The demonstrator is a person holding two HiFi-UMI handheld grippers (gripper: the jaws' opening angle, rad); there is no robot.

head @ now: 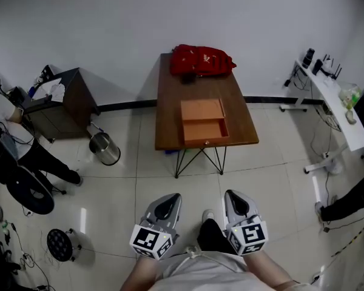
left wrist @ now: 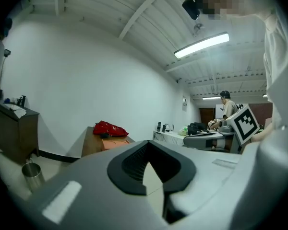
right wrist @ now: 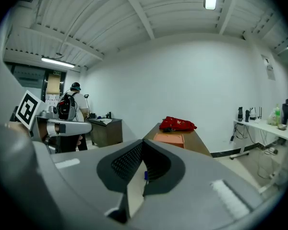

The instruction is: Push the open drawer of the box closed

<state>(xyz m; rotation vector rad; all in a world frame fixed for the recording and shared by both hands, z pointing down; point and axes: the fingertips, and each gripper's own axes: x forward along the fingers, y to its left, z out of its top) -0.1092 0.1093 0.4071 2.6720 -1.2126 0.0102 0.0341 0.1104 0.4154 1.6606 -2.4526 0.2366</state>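
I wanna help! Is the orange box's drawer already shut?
No, the drawer sticks out open from the flat orange box on the brown wooden table.

Readable text: none in any of the views.
Cube on left tongs [head: 168, 200]: black-and-white square marker patterns [head: 149, 240], no letters or digits.
Cube on right tongs [head: 235, 196]: the same kind of square marker patterns [head: 251, 234], no letters or digits.
Red bag [head: 201, 60] on the bench [head: 170, 111]: a small white mark on the cloth, too small to read.
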